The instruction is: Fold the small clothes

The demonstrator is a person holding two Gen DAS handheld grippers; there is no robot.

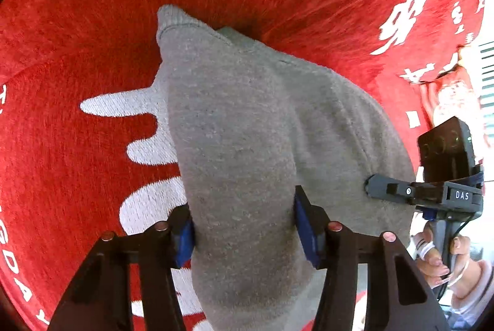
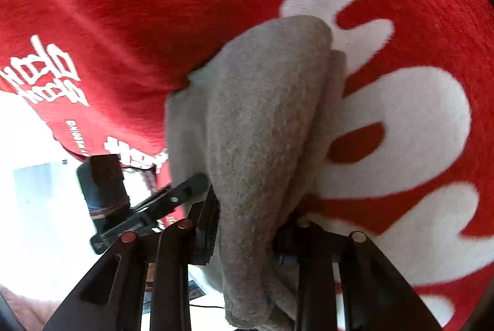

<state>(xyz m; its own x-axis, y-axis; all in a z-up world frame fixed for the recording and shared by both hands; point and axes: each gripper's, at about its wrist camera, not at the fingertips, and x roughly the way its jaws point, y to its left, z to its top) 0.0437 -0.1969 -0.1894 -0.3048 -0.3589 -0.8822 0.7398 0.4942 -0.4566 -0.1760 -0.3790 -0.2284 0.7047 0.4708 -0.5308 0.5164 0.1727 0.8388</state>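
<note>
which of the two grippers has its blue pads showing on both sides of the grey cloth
The left gripper: blue pads flank the grey cloth on both sides. On the right gripper, cloth drapes over one of the fingers, hiding most of its blue.

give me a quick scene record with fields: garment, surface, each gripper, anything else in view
garment: grey knit garment, bunched, lifted at the near end
surface: red cloth with white lettering, under the garment
left gripper: blue pads pressed on a thick fold of the garment
right gripper: closed on a gathered part of the garment
other: a person's hand holds the right gripper's handle
far end of garment: resting on the red cloth
</note>
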